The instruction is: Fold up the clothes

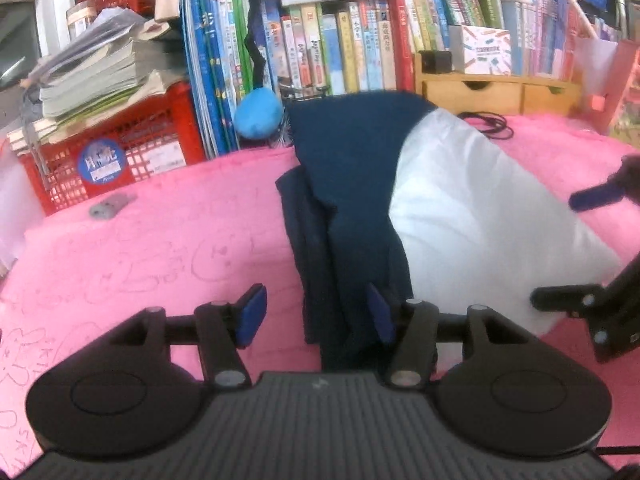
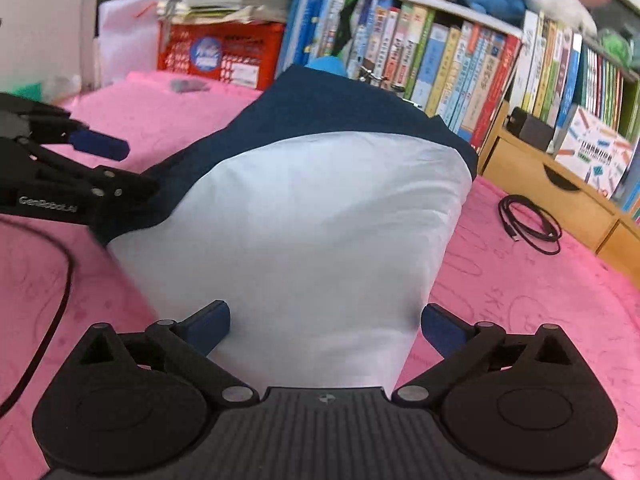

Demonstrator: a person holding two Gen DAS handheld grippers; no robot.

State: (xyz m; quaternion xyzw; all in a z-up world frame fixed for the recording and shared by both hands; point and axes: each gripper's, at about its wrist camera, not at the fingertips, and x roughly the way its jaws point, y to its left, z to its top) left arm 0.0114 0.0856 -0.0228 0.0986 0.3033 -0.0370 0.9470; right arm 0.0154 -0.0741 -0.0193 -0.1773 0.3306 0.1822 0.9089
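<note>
A folded navy-and-white cloth garment (image 2: 320, 216) lies on the pink scribbled-over surface (image 1: 160, 240), in front of a row of upright children's books (image 1: 352, 52). The left tool (image 1: 316, 316) stands partly open over the garment's navy edge, its blue pads not pressing on the cloth. The right tool (image 2: 324, 326) gapes wide over the garment's white end, holding nothing. "GenRobot.AI" is printed in white on the left tool's black arm. Right of the garment lies a coiled black cable (image 2: 528, 224); behind it to the left stands a red plastic crate (image 1: 116, 148) with a round blue sticker whose writing is unreadable.
</note>
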